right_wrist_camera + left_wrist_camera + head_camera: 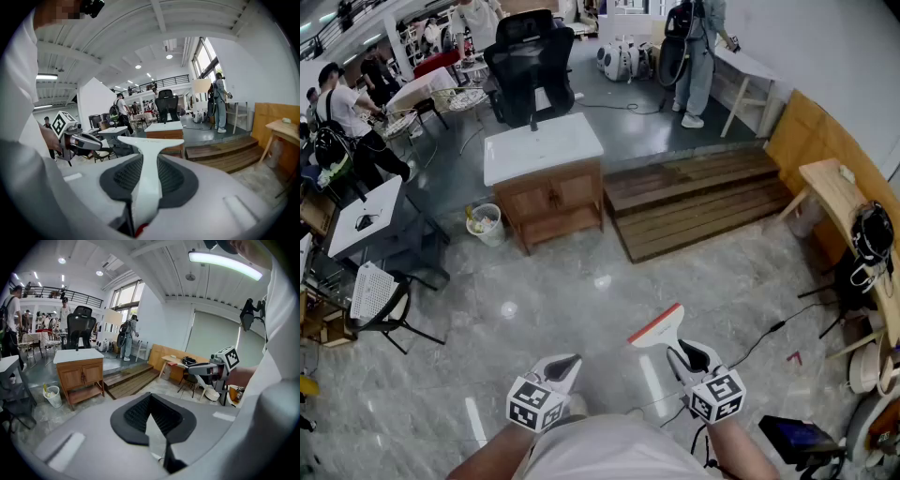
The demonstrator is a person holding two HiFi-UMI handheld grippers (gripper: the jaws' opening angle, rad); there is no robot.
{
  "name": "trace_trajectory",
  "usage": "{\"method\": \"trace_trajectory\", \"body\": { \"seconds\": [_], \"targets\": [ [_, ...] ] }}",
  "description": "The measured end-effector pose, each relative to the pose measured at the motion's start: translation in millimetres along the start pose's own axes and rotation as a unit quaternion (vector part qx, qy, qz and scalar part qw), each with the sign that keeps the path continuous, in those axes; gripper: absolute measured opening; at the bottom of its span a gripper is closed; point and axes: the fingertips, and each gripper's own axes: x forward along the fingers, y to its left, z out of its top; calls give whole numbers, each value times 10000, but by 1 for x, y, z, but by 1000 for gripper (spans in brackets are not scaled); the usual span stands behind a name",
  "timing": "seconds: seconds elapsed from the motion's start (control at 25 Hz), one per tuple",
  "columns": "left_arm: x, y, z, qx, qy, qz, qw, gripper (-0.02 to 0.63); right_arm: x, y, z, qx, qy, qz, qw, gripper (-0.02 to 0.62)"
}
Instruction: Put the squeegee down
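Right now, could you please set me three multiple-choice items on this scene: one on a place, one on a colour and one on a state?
1. The small bin stands: A on the floor beside the wooden cabinet; B on top of that cabinet; C on a chair seat.
2. The squeegee has a blade edge that is: A blue; B red; C black.
3. The right gripper is: A open and empty; B shut on a cloth; C shut on the squeegee.

Answers: 1 A, the head view shows it on the floor at the cabinet's corner. 2 B, a red strip runs along the white head. 3 C, the handle sits clamped between its jaws.
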Motion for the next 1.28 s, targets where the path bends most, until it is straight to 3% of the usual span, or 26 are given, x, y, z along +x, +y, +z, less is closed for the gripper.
{"method": "trace_trajectory", "body": {
  "seconds": [0.16, 0.76, 1.04, 1.28],
  "targets": [
    [-25, 37, 1, 108, -75, 71, 9999, 8, 30, 30, 14, 8, -20, -1, 10000, 101],
    [-74, 151, -14, -278, -297, 147, 9991, 8, 146, 98, 38, 146, 172, 6, 9997, 101],
    [-37, 207, 11, -431, -368, 421, 9975, 8, 226, 65, 60, 66, 209, 338, 9992, 100],
    [17, 260, 69, -325, -236, 728, 9965, 8, 312, 7, 123, -102, -24, 692, 9975, 100]
  ]
}}
